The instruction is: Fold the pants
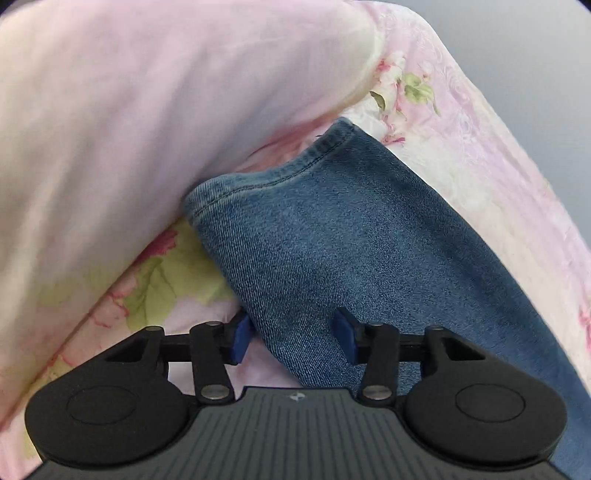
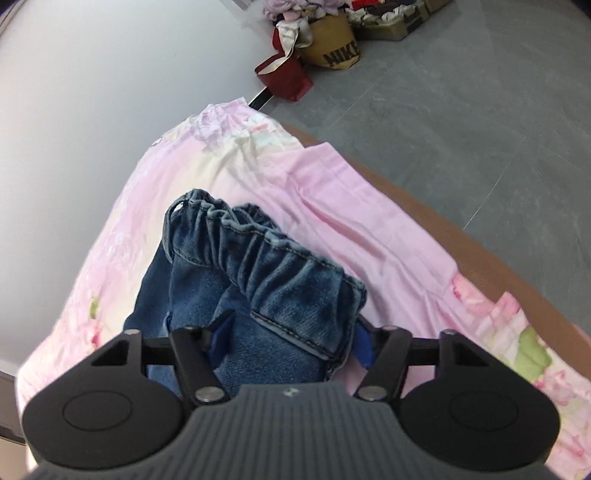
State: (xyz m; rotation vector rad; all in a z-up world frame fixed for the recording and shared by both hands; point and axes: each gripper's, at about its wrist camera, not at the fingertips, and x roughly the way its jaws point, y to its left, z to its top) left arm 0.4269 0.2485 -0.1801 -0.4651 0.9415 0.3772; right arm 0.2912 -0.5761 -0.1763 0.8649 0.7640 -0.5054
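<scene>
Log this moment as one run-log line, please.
stage: gripping jeans | left claw: astride leg | right claw: astride waistband | surface: pink sheet

A lived-in room of a home, likely a bedroom or a laundry corner. A pink floral sheet point(image 2: 332, 184) is spread over a brown-edged table point(image 2: 491, 266) that stands against a plain pale wall point(image 2: 110, 92). Beyond the table's far corner, on a grey tiled floor point(image 2: 461, 110), sit a tan Nike bag point(image 2: 332, 40) stuffed with cloth, a dark red paper bag point(image 2: 288, 74) and a crate point(image 2: 399, 22) of mixed belongings. Blue jeans point(image 2: 258, 280) lie on the sheet.
</scene>
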